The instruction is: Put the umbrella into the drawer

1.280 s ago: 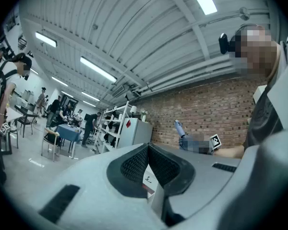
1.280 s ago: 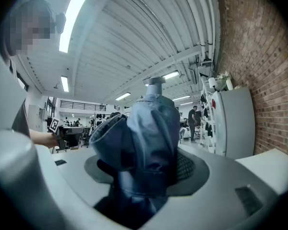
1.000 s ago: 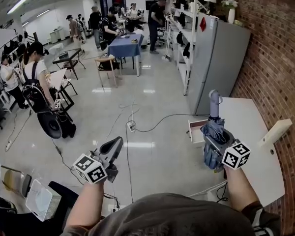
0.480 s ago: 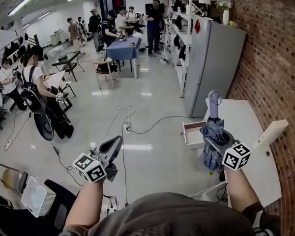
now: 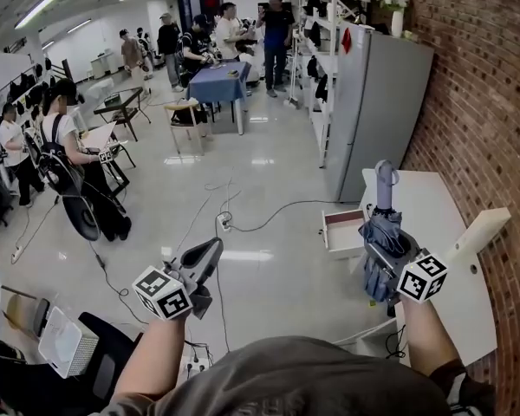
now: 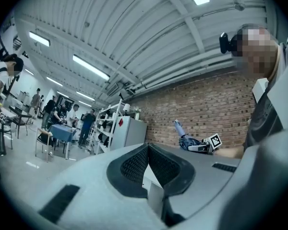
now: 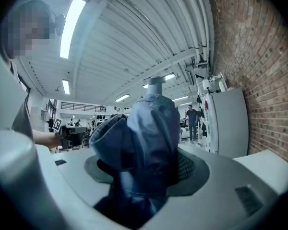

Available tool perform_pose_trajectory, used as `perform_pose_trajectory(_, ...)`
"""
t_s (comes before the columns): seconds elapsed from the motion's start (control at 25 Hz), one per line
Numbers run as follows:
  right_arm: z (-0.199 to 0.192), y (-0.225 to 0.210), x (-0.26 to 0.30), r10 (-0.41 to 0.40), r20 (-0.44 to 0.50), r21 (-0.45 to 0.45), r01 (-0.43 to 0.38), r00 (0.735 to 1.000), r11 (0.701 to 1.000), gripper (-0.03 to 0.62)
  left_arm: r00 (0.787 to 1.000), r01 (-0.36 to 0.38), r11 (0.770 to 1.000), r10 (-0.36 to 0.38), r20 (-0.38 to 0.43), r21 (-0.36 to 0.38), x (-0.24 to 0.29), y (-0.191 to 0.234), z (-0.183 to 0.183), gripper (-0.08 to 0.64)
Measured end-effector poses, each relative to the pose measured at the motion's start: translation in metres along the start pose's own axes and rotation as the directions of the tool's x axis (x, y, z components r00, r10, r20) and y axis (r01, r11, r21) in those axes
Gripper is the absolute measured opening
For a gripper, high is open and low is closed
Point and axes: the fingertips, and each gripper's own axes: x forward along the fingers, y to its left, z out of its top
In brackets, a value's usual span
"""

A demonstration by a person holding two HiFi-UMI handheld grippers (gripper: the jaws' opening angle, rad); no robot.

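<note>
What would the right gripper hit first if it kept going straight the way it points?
Probably the tall grey cabinet past the white table, the held umbrella leading; depth is unclear.

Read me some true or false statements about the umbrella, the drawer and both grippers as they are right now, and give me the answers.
1. The right gripper is shut on the folded umbrella. True.
2. The umbrella lies inside the drawer. False: the right gripper holds it, outside the drawer.
3. The drawer stands pulled open from the white table. True.
4. The left gripper grips a second umbrella. False: its jaws are together with nothing between them.
</note>
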Motion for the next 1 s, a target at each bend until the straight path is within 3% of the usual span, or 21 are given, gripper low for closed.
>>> perform_pose_trajectory(0.2,-0.009,-0.005,0.023,-0.017,-0.018,0.013,0.018,1.000,1.000,0.265,1.000,0.007,1.000,-0.007,0.005,-0.019,0.009,0.030,-0.005,-0.008)
perform_pose_trajectory(0.4,-0.018,-0.013,0.077,-0.025,-0.038,-0.002,0.025,0.999,1.000,0.265,0.999,0.038,0.998,-0.037,0.018,-0.045,0.032,0.088,-0.014,-0.008)
perform_pose_trajectory(0.6,-0.011,-0.018,0.156,-0.073,-0.024,-0.009,0.072,0.997,0.997,0.265,0.995,0.097,0.994,-0.097,0.007,-0.050,0.063,0.175,-0.011,-0.008)
perform_pose_trajectory(0.8,0.002,-0.022,0.261,-0.100,-0.014,-0.009,0.100,0.995,0.995,0.265,0.989,0.147,0.989,-0.147,-0.022,-0.008,0.096,0.276,0.011,-0.008)
perform_pose_trajectory(1.0,0.016,-0.020,0.352,-0.103,0.000,0.007,0.103,0.995,0.995,0.265,0.985,0.169,0.985,-0.170,-0.036,-0.029,0.115,0.362,0.027,-0.008)
